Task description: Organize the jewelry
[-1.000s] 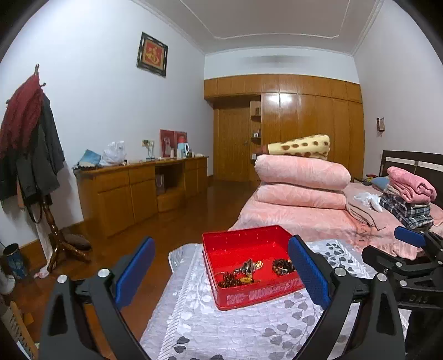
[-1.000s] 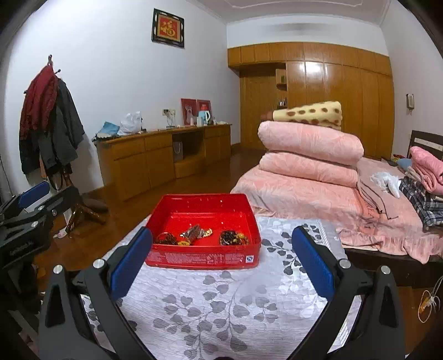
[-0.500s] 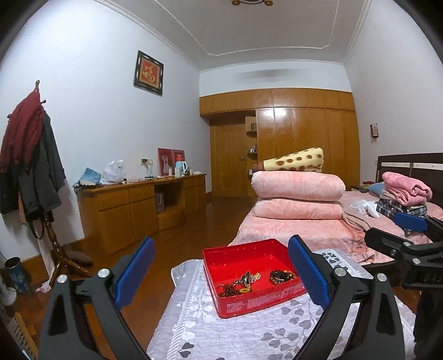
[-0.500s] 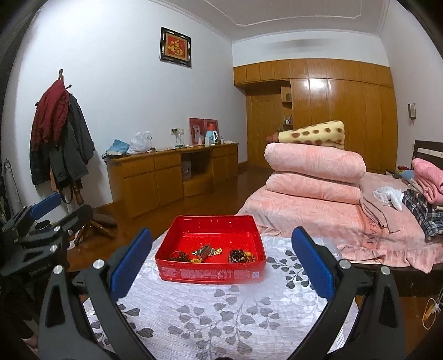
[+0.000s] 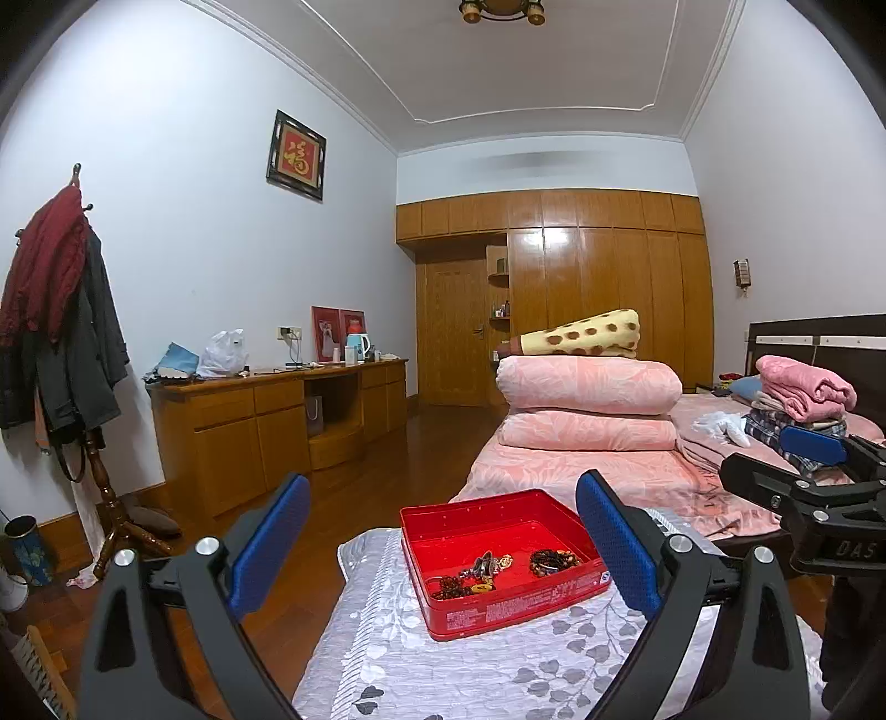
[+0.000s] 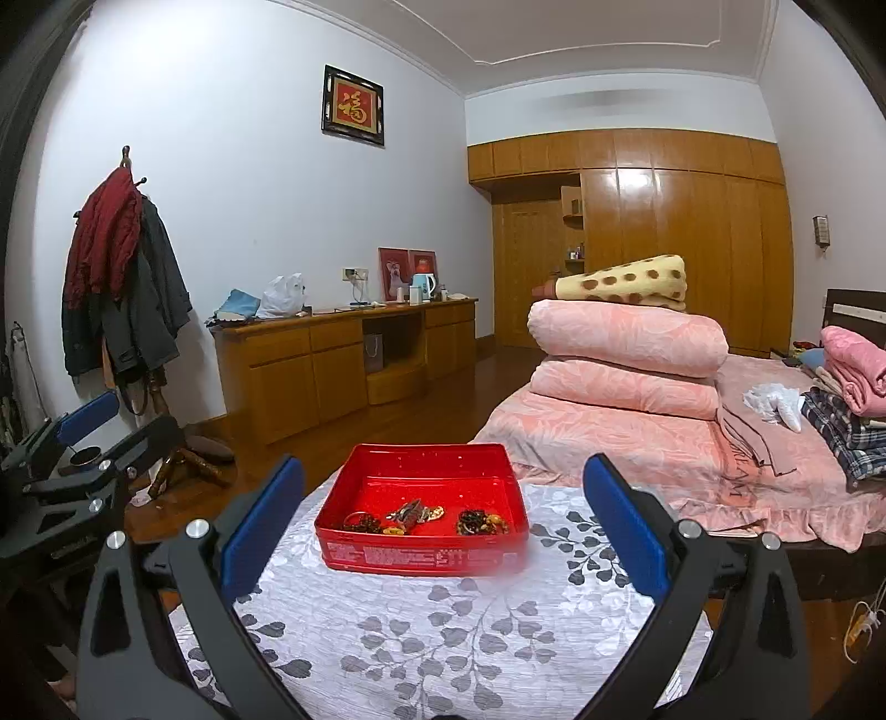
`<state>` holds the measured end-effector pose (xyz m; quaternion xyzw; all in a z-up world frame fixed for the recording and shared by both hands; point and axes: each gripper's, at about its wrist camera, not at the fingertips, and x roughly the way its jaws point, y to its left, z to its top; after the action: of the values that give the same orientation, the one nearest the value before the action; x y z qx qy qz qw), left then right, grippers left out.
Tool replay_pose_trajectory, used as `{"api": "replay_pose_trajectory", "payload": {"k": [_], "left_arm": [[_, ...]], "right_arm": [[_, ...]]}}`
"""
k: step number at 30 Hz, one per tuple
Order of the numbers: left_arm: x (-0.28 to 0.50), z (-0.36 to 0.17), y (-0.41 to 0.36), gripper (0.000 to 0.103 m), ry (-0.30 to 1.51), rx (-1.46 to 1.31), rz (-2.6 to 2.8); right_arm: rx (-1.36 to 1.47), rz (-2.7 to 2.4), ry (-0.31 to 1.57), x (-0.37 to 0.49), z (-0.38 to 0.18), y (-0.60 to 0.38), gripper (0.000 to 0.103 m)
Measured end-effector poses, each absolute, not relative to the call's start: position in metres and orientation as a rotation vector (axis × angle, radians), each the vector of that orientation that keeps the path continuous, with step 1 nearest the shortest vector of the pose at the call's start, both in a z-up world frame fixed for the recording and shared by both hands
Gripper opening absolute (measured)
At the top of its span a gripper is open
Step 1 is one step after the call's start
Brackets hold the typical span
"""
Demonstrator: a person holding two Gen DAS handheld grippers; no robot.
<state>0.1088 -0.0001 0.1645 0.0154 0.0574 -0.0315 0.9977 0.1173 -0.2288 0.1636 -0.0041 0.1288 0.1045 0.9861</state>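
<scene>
A shallow red metal tin sits on the leaf-patterned grey tablecloth, with beaded bracelets and small trinkets along its near edge. Left gripper and right gripper hang back, spread wide, holding nothing — jewelry gathered, or awaiting sorting.

Both cameras tip up more than second ago: more ceiling shows, round ceiling lamp comes into left wrist view. Shallow red metal tin with beads inside sits lower in both views and looks smaller, farther off. Right gripper with blue pads now sits lower at right edge of left view.
</scene>
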Motion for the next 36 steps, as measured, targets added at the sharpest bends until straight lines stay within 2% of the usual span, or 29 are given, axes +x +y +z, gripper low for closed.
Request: {"api": "replay_pose_trajectory", "payload": {"k": [36], "left_arm": [[0.1013,0.1734,-0.005,0.095,0.109,0.041,-0.075]], "right_arm": [[-0.015,0.21,0.242,0.1158,0.1691,-0.229,0.098]]}}
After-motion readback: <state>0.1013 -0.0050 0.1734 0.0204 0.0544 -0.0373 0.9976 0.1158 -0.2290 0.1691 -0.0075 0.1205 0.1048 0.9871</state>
